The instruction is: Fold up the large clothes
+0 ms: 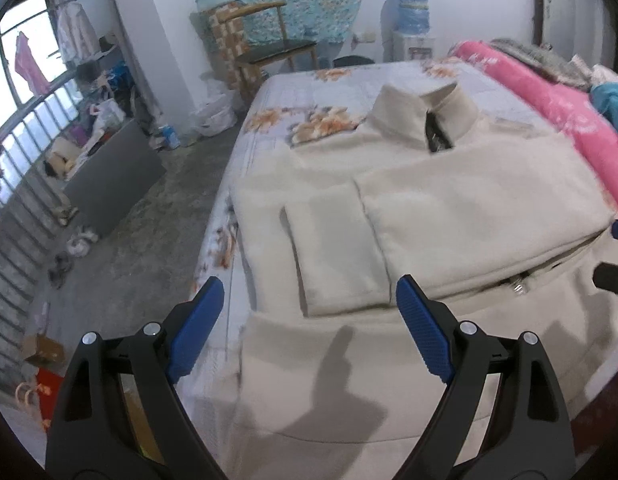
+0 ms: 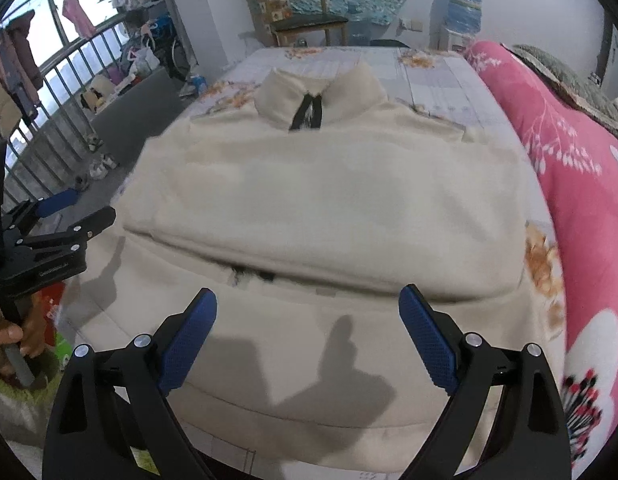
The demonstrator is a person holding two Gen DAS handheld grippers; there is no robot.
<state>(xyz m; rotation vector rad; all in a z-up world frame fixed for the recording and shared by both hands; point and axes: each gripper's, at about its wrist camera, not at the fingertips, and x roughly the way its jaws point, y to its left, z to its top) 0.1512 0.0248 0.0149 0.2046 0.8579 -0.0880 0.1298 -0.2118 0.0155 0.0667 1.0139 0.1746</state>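
Jacket (image 1: 449,200) lies flat on the bed (image 1: 309,92), collar (image 1: 425,112) at the far end, hem (image 2: 309,432) at the near edge right below both grippers. Both sleeves look folded in across the chest; one sleeve end (image 1: 333,252) lies as a flat panel on the left half. Body is now a rectangle, long axis running away from the cameras, collar to hem. Left gripper (image 1: 309,300) hangs above the near left part, jaws wide, nothing between them. Right gripper (image 2: 309,308) hangs above the near right part, jaws equally wide, also empty. Neither touches cloth; only their shadows fall on the hem area. Both sit about equally near the hem, one per corner, well apart from the collar. My read: next move is the lengthwise fold, hem carried up toward the collar, so each gripper has to drop to its own hem corner. Pink quilt (image 2: 569,168) runs along the right side, close to the jacket edge; right gripper has less room there.
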